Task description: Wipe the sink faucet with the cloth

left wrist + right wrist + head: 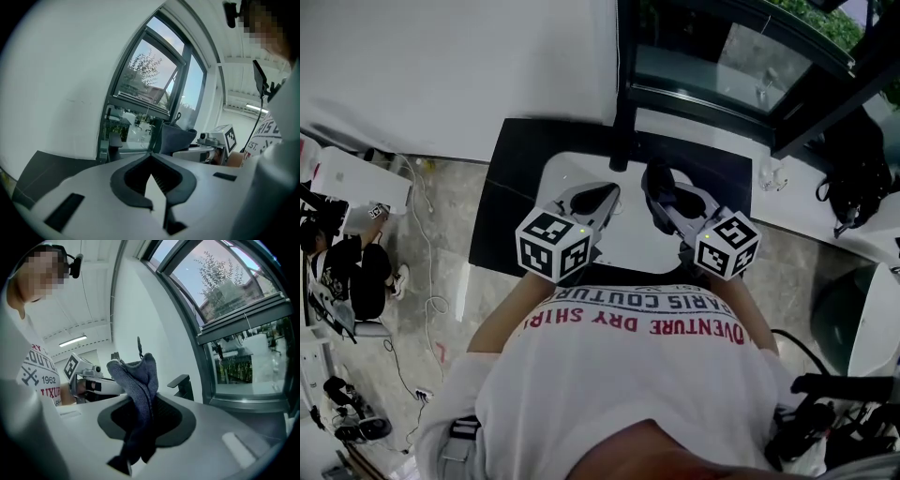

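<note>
Cloth [137, 380] is clamped in the right gripper [143, 399], jaws closed on it, with the bunched end sticking out past the tips. It is held over the sink [628, 239] near its back edge, just right of the black faucet [621, 150] and apart from it. Left gripper [150, 158] is closed tip to tip with nothing held

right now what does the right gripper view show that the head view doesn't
Only the right gripper view: a close look at the right tool shut on the blue-grey knitted cloth, and a ceiling strip light. Only the head view: the white sink basin, black countertop, cable-strewn floor. Both: the black faucet, the cloth and the left tool.
</note>
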{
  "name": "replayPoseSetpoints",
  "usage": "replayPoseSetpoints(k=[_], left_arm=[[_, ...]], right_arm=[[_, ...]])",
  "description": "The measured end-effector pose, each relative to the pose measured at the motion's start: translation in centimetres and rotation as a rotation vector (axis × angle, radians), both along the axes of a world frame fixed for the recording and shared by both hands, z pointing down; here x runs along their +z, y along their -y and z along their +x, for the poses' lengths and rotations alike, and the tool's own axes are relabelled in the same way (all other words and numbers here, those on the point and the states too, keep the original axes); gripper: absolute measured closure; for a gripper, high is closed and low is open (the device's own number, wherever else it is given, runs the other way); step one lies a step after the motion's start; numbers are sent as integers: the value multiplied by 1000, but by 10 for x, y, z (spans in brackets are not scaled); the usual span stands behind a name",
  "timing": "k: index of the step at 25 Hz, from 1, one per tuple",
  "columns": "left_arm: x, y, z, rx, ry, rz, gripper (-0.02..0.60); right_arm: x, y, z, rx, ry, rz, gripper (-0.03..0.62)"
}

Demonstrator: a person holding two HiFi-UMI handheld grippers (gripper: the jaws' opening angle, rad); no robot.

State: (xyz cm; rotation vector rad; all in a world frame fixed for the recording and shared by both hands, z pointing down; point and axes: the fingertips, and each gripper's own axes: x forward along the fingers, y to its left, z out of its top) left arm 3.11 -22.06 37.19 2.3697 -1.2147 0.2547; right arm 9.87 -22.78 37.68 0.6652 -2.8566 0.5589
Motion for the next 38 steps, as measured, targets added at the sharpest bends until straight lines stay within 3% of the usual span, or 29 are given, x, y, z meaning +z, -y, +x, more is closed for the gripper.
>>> replayPoseSetpoints(k=[10, 18, 24, 30, 38], left_arm=[[6, 16, -17, 40, -16, -10, 580], [19, 14, -35, 33, -24, -39, 581], [36, 17, -44, 24, -25, -79, 580], [52, 20, -56, -1, -27, -114, 581], [63, 17, -65, -22, -26, -139, 581]], right_arm=[[12, 19, -17, 39, -37, 8, 516], [-31, 70, -41, 43, -107, 225, 516], [-38, 136, -62, 58, -234, 382, 516], [-7, 186, -81, 83, -278, 351, 516], [25, 214, -92, 83, -292, 258, 516]])
